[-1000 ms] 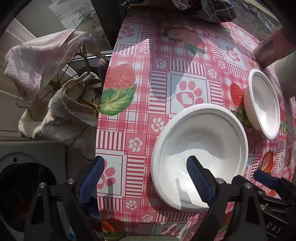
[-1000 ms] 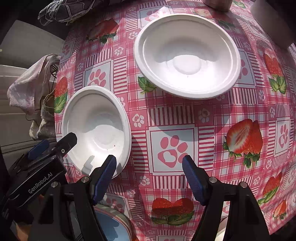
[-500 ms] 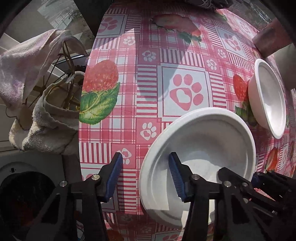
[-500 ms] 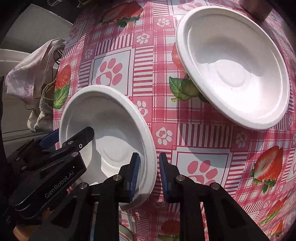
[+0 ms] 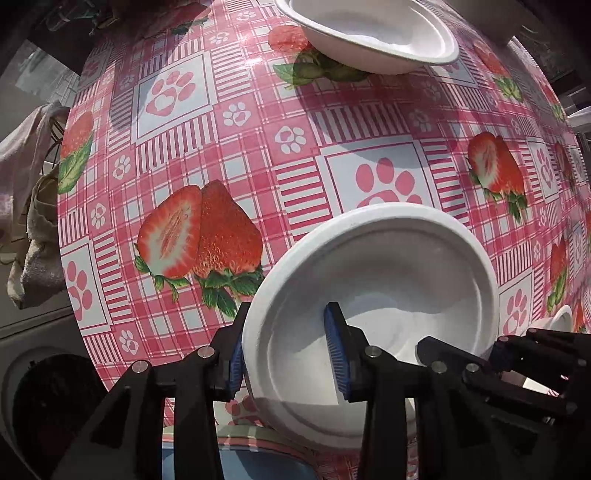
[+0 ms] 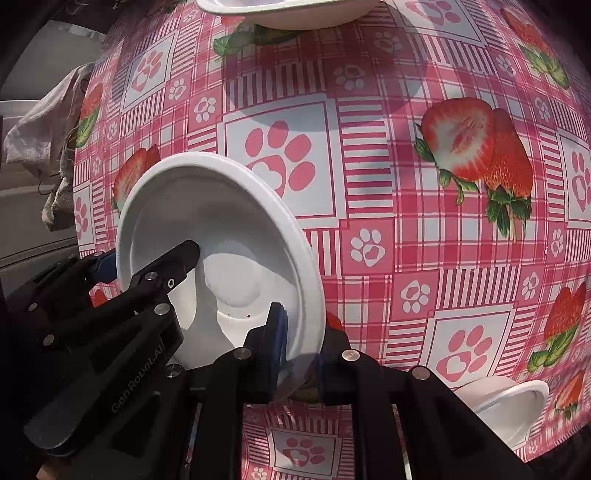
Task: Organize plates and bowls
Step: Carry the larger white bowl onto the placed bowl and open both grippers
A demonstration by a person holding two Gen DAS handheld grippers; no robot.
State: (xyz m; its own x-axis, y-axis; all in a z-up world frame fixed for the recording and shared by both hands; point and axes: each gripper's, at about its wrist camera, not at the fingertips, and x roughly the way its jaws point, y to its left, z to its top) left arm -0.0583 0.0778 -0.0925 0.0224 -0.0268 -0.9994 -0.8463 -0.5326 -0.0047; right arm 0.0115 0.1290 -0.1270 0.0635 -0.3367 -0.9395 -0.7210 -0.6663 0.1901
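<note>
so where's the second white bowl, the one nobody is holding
It sits at the far edge of the strawberry tablecloth, top centre in both wrist views: the free bowl, well beyond the held bowl.

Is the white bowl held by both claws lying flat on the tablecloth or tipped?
Tipped. The white bowl leans, its far rim raised off the tablecloth, with the right claw pinching one rim and the left claw closing over the opposite rim.

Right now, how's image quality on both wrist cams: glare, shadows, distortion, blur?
Left wrist: heavy fisheye bulge curves the strawberry tablecloth; hard sunlight, the white bowl nearly blown out, a sharp shadow of the fingers inside it; glossy sheen at the top. Right wrist: same bulge, dark vignette corners, crisp shadows in the bowl; no obvious motion blur.
</note>
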